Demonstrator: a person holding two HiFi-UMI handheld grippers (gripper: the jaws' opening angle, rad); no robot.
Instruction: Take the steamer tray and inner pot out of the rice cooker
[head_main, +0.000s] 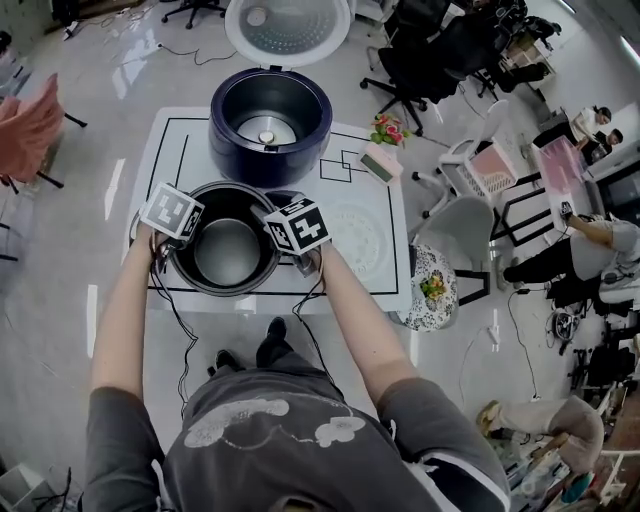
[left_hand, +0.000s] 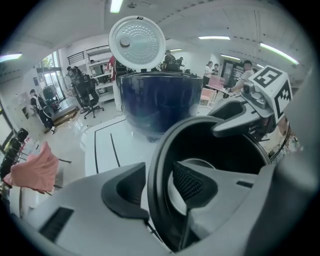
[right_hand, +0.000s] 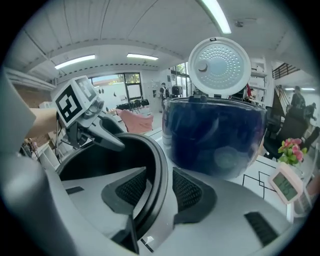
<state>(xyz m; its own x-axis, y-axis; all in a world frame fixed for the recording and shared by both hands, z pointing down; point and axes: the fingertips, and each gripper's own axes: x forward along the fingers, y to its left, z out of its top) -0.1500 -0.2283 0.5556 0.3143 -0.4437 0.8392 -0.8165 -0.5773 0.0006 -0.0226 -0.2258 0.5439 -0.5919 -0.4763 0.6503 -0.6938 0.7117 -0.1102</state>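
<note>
No words, brands or numbers can be read. The only signs are black-and-white square markers: the left claw (left_hand: 159, 185) carries them on the left cube (head_main: 172, 212), the right claw (right_hand: 159, 189) on the right cube (head_main: 297, 226). The small display (right_hand: 286, 185) on the tabletop (head_main: 375, 285) is too blurred to read.

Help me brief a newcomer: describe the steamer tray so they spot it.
On the white table, a dark blue rice cooker stands at the far end. Nearer sits the black inner pot; right of it lies the steamer tray, flat, white, perforated.
</note>
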